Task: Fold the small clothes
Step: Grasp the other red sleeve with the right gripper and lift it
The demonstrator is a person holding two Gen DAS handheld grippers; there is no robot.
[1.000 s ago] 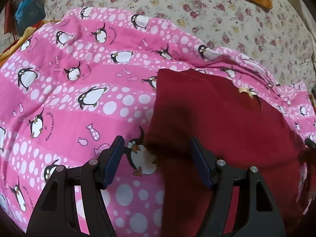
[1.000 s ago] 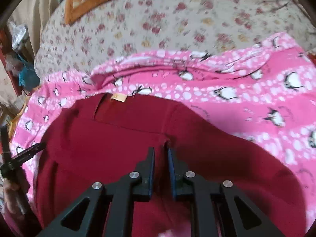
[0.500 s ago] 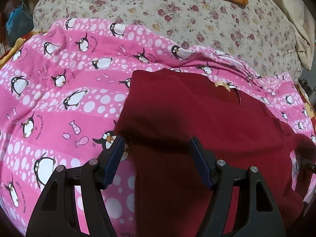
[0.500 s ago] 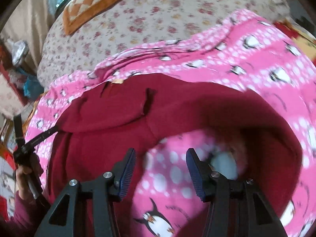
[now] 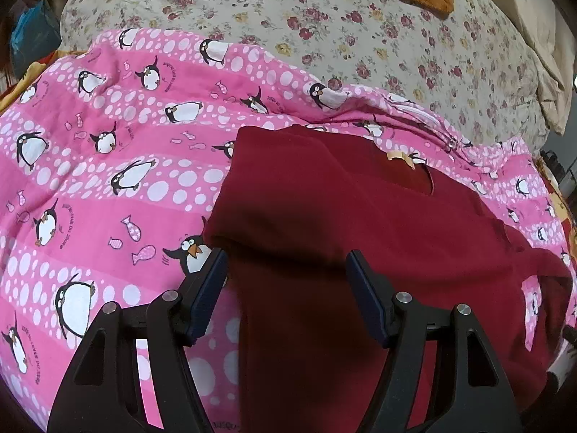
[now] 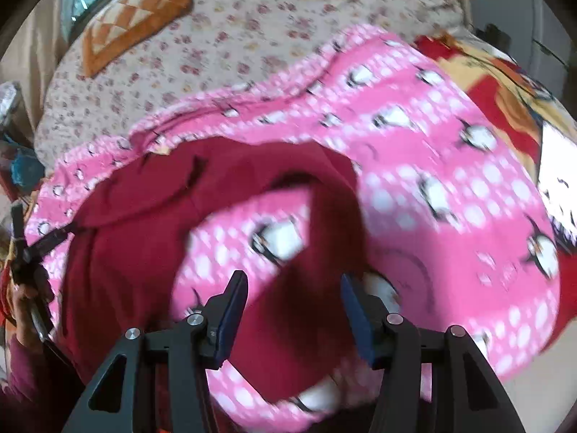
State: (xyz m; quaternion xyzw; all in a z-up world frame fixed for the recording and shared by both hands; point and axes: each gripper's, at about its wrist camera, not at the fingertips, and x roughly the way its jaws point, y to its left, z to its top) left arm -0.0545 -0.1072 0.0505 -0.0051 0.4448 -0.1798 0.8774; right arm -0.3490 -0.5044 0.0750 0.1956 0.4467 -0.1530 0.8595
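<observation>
Two claws apart over a dark red garment on a penguin-print blanket.

Left wrist view: the left claw [image 5: 286,281] hangs with its jaws wide apart above the folded left edge of the dark red garment [image 5: 346,223], gripping nothing; the garment lies flat on the pink penguin blanket [image 5: 108,151], with a flowered bedspread [image 5: 360,36] behind. Right wrist view, blurred: the right claw [image 6: 294,305] has just been opening, and a strip of the garment [image 6: 144,223] lies loose between its jaws.
</observation>
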